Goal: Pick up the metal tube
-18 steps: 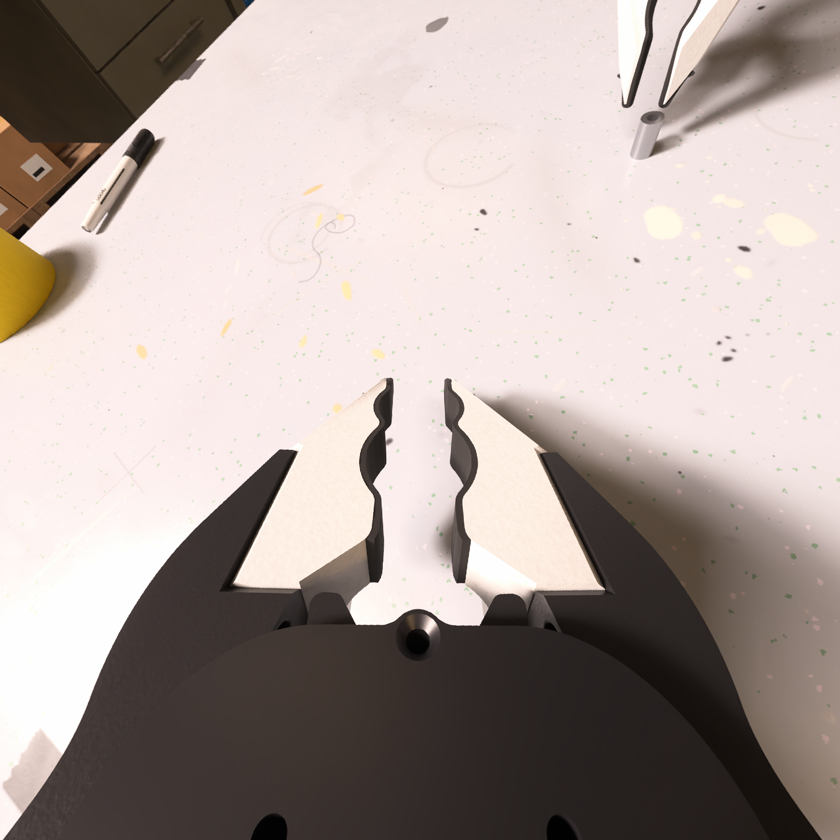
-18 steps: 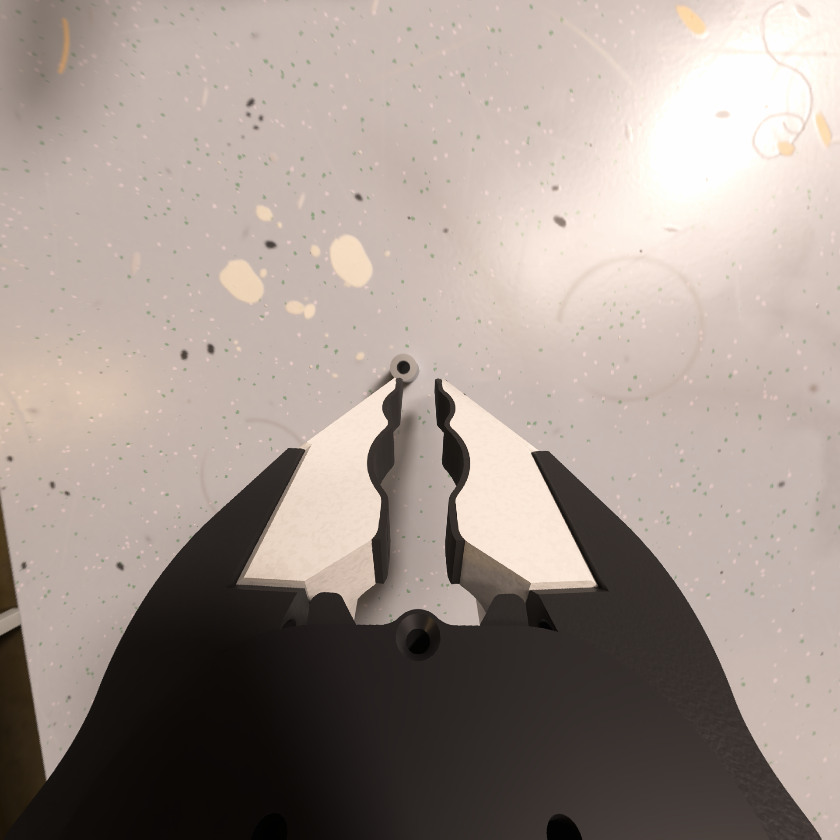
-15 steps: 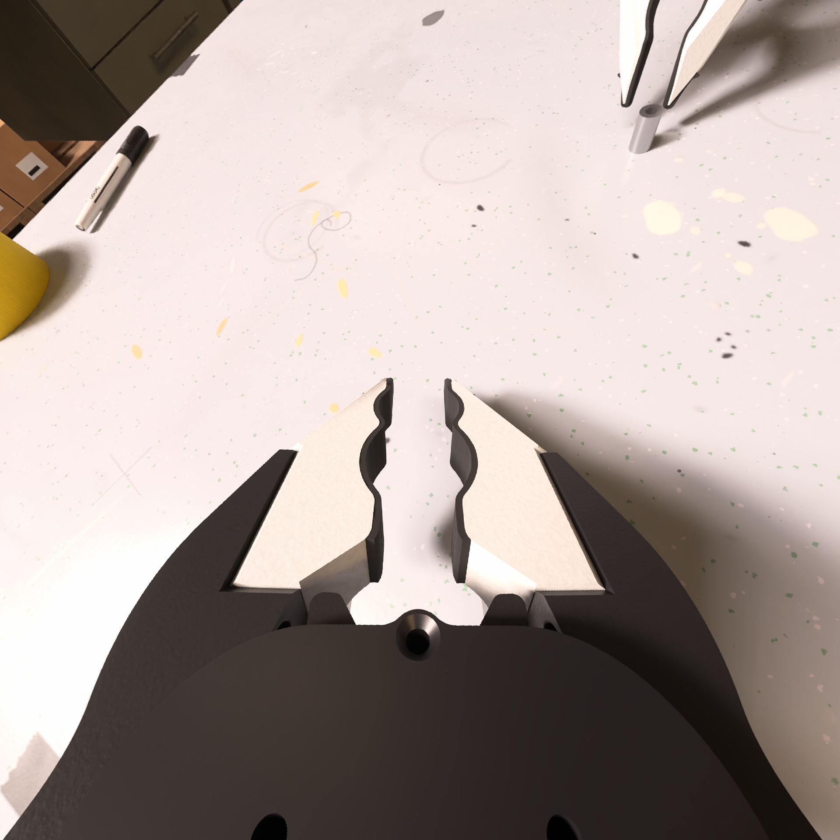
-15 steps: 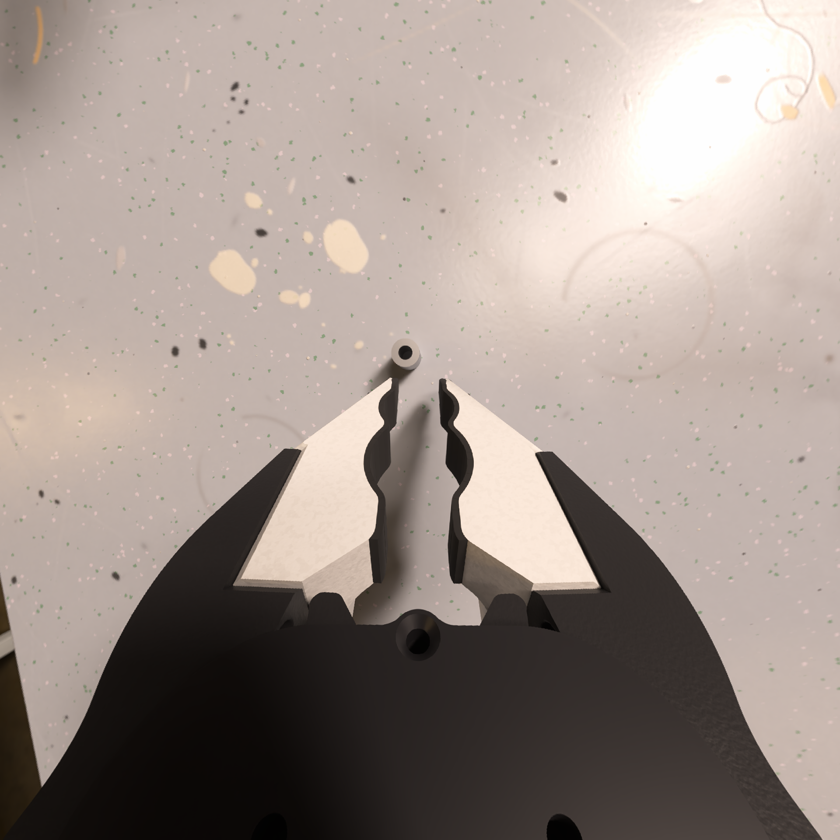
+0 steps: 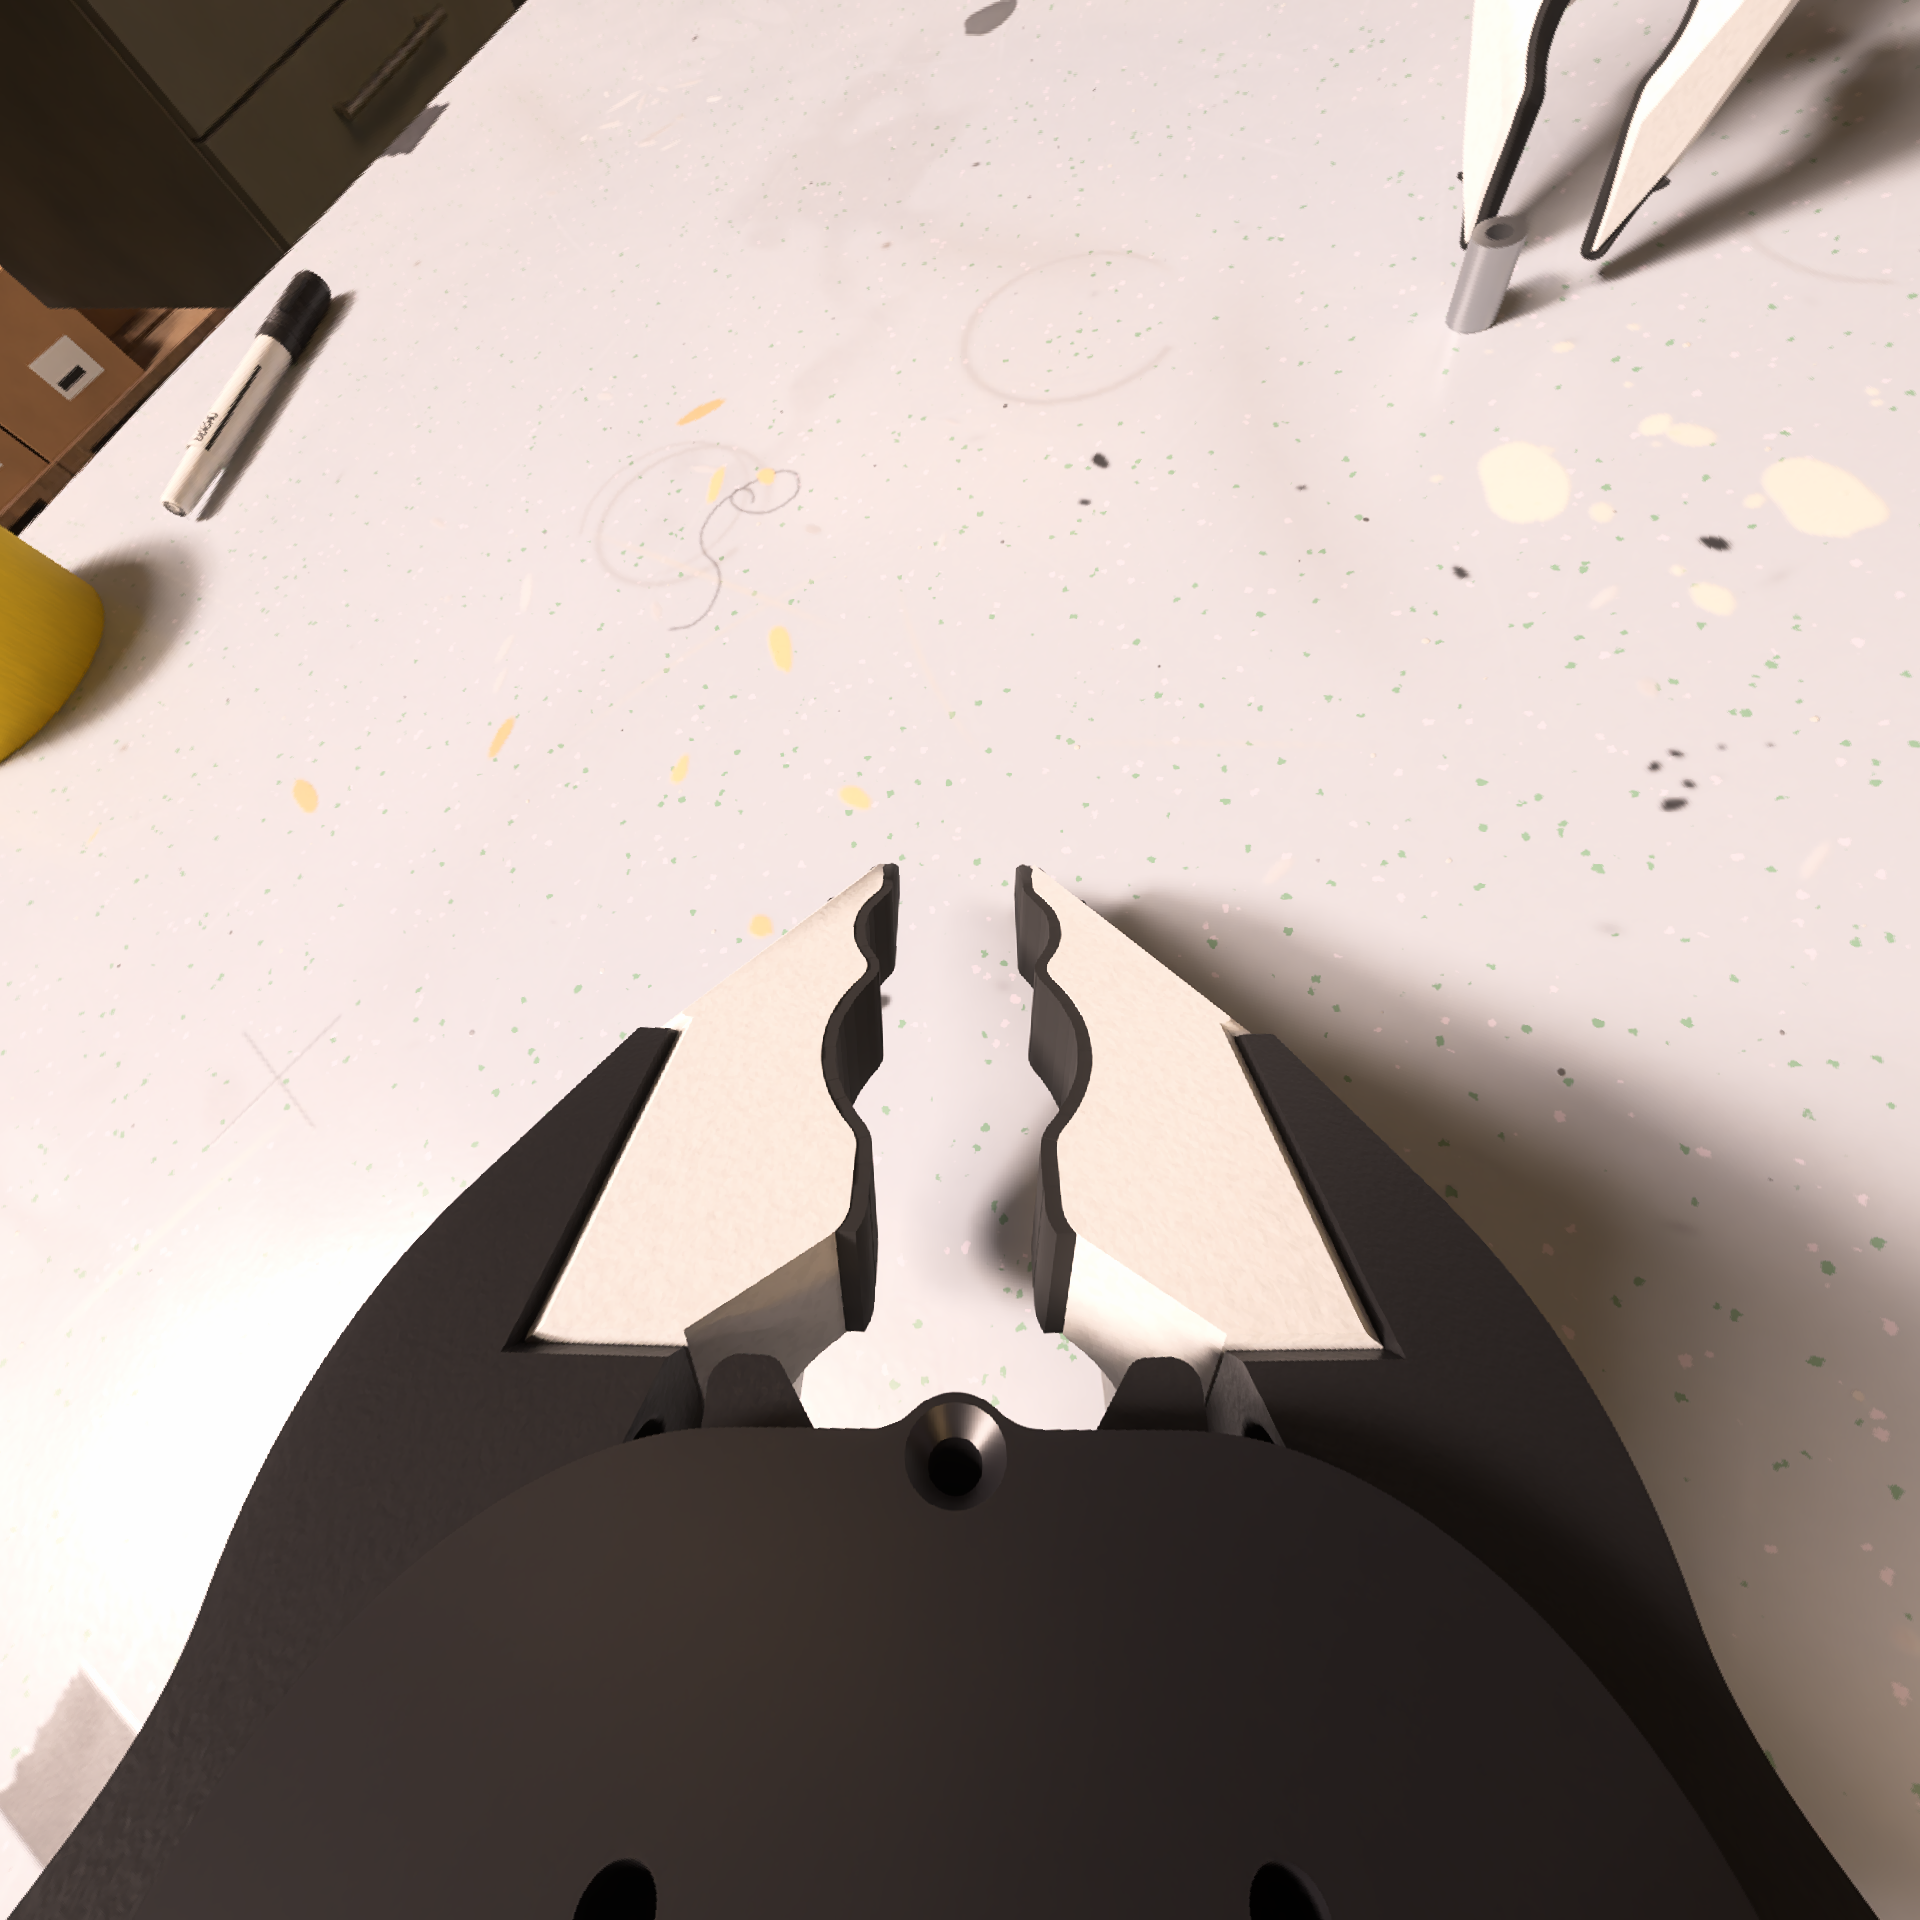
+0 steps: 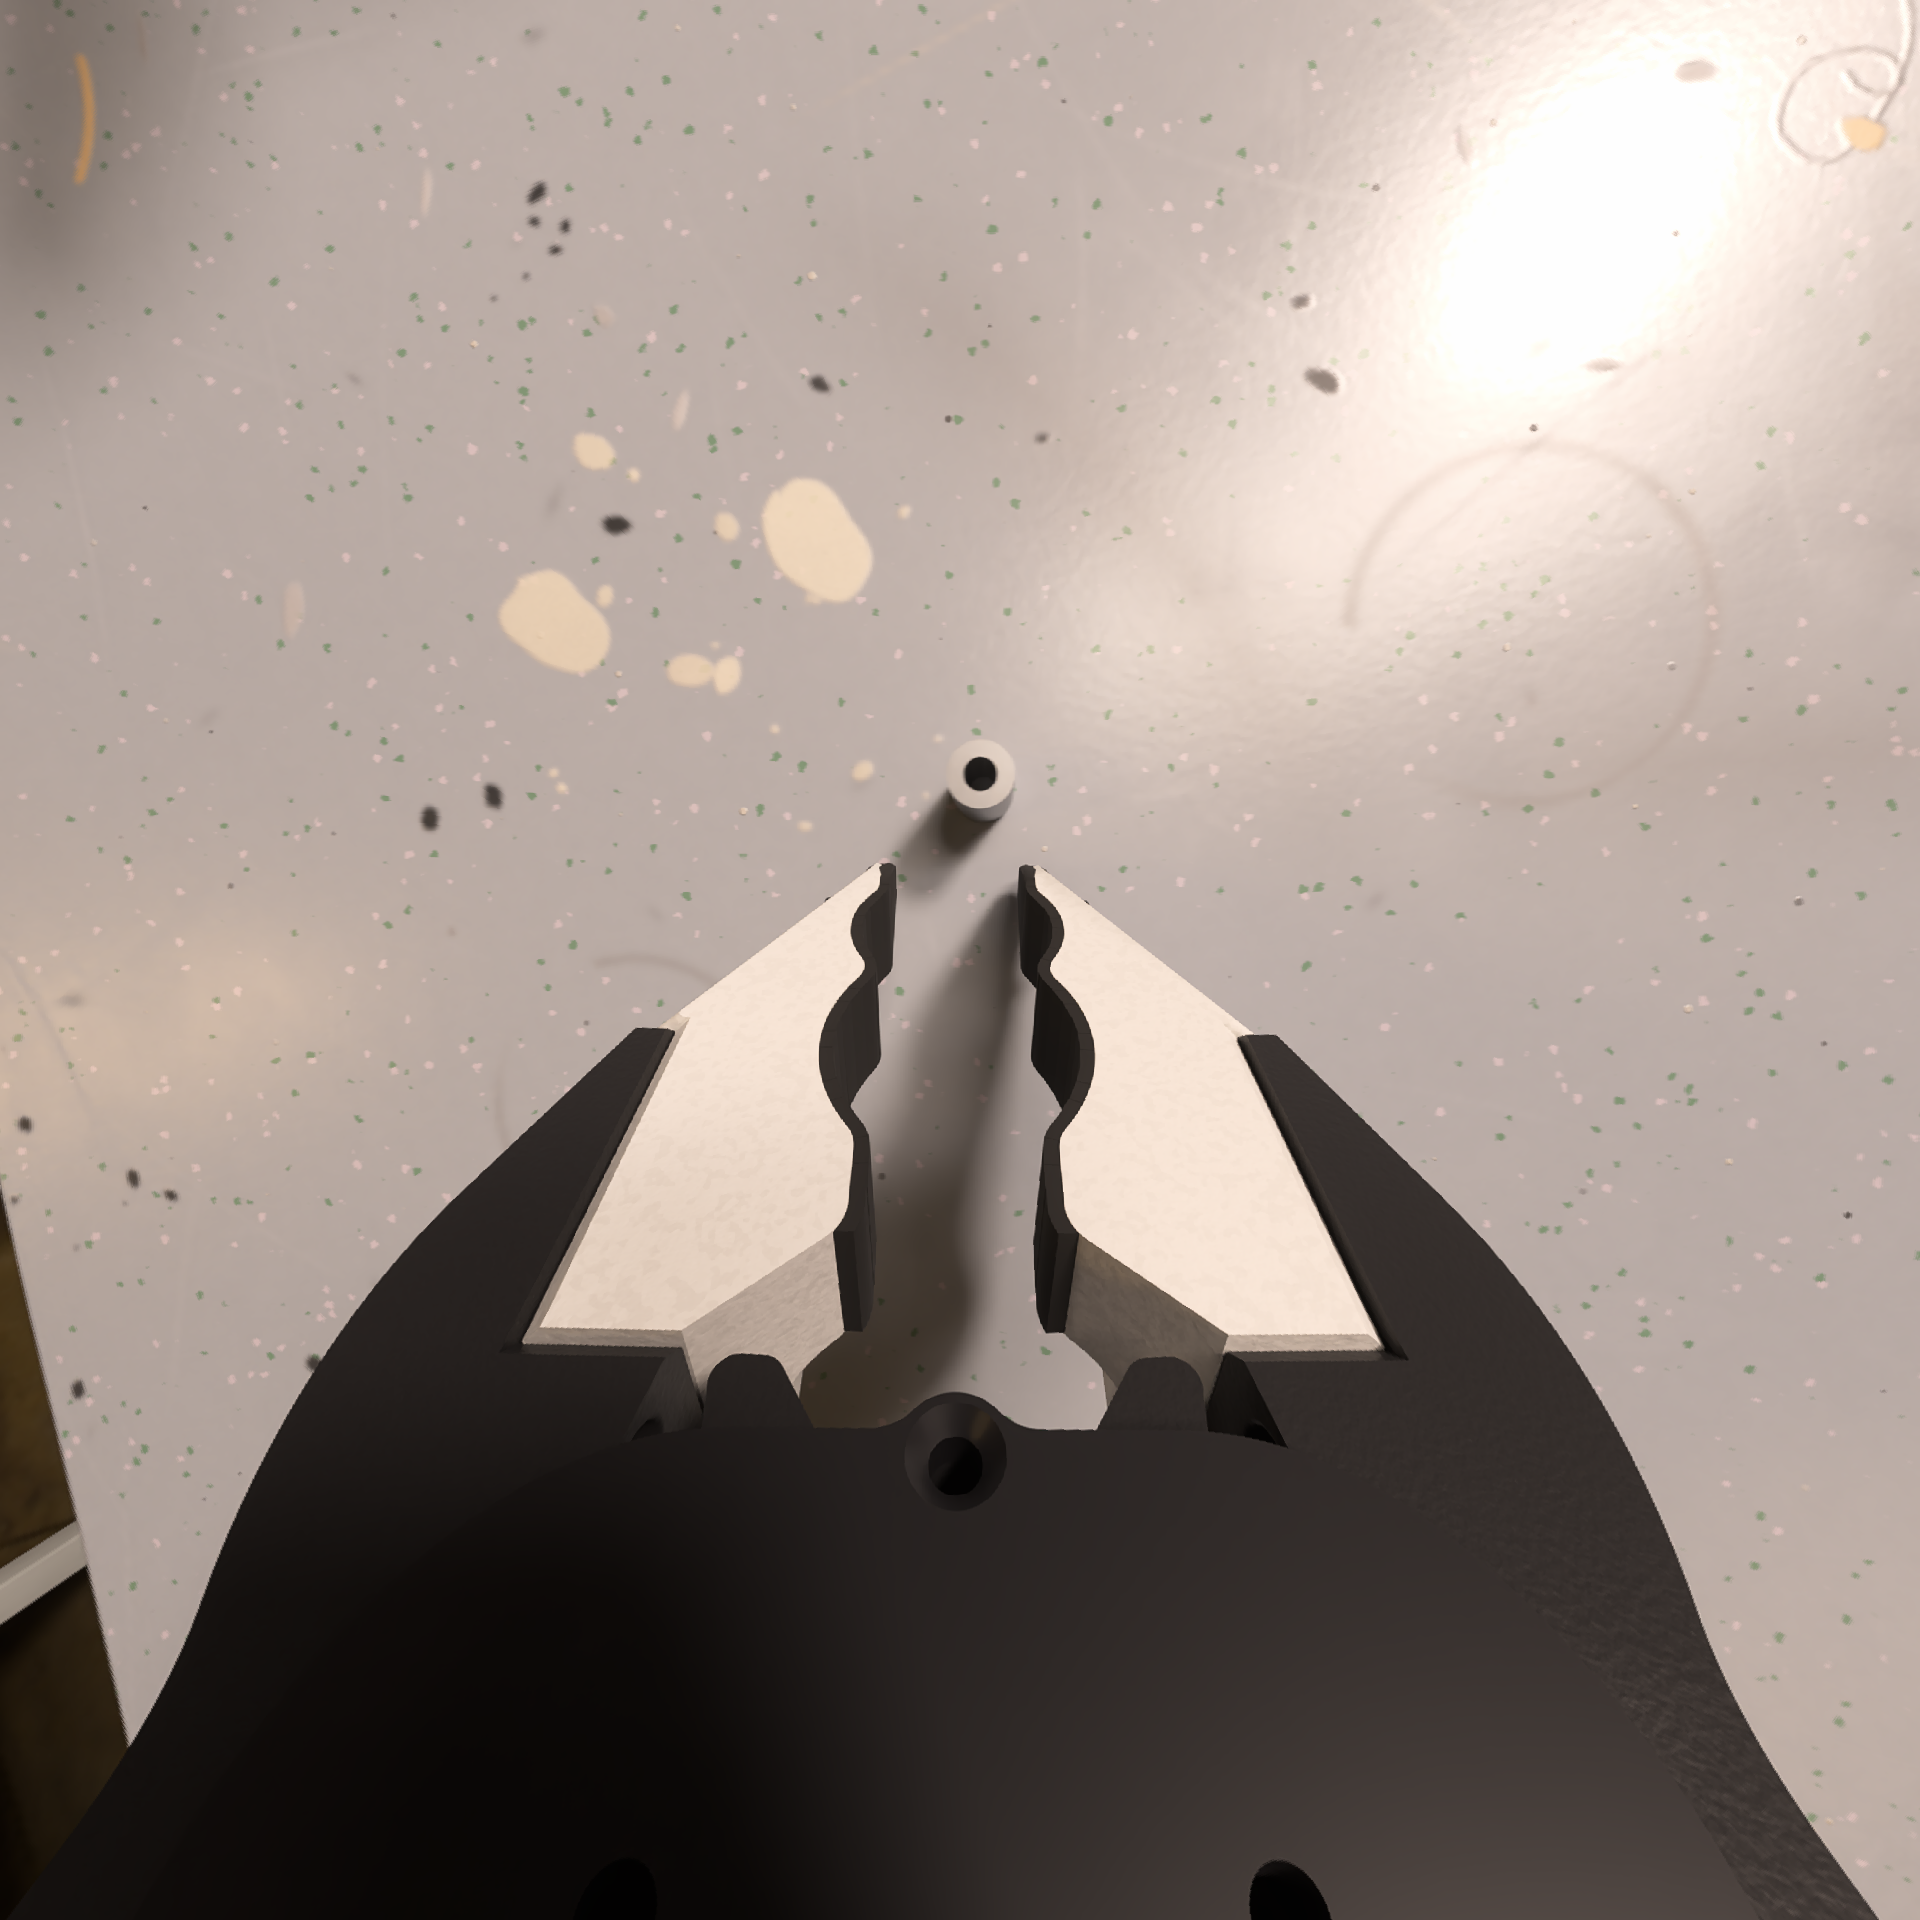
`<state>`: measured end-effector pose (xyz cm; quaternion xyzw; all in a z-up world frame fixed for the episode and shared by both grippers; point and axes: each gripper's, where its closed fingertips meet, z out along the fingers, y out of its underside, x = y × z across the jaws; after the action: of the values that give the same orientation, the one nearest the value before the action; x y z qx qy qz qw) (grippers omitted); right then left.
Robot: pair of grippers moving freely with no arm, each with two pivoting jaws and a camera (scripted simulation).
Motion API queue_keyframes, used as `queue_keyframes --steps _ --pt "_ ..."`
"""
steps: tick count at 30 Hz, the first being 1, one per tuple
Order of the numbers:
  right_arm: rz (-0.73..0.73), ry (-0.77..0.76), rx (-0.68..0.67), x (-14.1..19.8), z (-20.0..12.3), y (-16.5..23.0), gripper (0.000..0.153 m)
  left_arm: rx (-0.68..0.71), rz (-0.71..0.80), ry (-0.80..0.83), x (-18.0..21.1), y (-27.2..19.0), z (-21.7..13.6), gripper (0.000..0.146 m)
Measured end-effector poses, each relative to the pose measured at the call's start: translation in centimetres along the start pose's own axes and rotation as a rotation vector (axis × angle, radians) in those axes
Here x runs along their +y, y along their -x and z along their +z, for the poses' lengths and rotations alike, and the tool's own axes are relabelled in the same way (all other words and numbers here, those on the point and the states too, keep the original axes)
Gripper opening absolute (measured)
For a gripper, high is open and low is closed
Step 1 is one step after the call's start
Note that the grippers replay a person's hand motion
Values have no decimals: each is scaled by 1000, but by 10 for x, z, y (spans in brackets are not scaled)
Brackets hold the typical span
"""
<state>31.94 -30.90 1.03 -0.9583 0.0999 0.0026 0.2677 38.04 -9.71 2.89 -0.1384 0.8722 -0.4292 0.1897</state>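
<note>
A small grey metal tube [image 5: 1486,276] stands upright on the white speckled table at the far right of the left wrist view. In the right wrist view I look down on its open top end [image 6: 981,781], just beyond my right gripper [image 6: 956,881], which is open and empty. Seen from the left wrist view, the right gripper [image 5: 1536,241] points down over the tube, one fingertip [image 5: 1473,213] right at the tube's top and the other off to its right. My left gripper [image 5: 956,881] is open and empty, low over the table, far from the tube.
A black-capped white marker [image 5: 249,390] lies near the table's left edge. A yellow object [image 5: 36,649] sits at the far left. Dark cabinets [image 5: 156,114] and cardboard boxes [image 5: 57,384] stand beyond the table's left edge. The table edge also shows at the lower left of the right wrist view [image 6: 57,1455].
The right gripper has opened wider and shifted, so the tube now sits ahead of the gap between its fingertips rather than at the left fingertip. The left gripper has barely moved.
</note>
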Motion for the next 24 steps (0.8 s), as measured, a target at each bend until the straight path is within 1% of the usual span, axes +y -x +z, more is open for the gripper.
queue_keyframes --steps 3,11,15,18,20,24 --pt "3 -11 15 0 0 4 23 5 6 2 0 -1 0 22" --pt "72 -51 51 -6 4 -3 22 3 17 4 0 -2 0 22" --pt "66 -46 76 -6 4 -6 13 1 16 3 0 -2 0 22" --pt "50 -45 86 -8 4 -5 10 2 18 3 0 -2 0 22" --pt "34 -57 112 -11 3 -6 2 4 16 -2 -2 -2 0 22" --pt "26 -100 145 -19 -3 -7 0 10 -2 -37 -8 -2 -3 22"
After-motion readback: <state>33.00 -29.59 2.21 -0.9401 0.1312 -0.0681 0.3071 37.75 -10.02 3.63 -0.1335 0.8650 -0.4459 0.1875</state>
